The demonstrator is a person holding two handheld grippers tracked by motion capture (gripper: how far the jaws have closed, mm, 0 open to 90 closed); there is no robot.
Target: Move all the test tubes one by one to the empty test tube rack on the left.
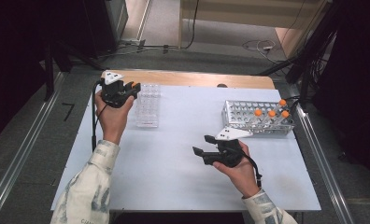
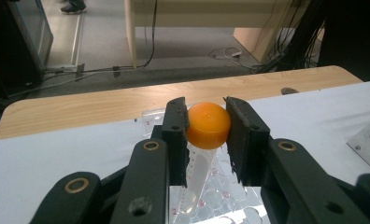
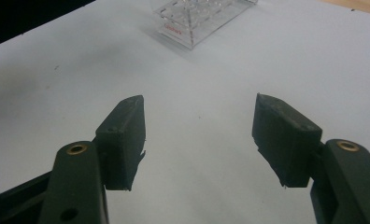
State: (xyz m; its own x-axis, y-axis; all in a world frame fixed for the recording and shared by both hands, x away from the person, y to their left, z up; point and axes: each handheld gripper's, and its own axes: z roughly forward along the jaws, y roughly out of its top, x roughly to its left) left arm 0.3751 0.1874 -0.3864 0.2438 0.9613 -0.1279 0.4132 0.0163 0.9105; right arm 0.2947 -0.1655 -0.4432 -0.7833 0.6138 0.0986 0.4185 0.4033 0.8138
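Two hand-held grippers work over one white worktop [image 1: 174, 158]. Nearest, at lower centre-right of the high view, the right hand-held gripper [image 1: 202, 145] hovers with its jaws apart and nothing between them. Farther off, at upper left, the left hand-held gripper [image 1: 135, 87] is clamped on one tube [image 2: 199, 163] by its orange cap [image 2: 208, 125], just over one clear rack [image 1: 148, 105]; in the left gripper view the tube hangs down toward the rack's wells. At upper right stands one metal rack [image 1: 239, 113] holding four orange-capped tubes [image 1: 258, 113].
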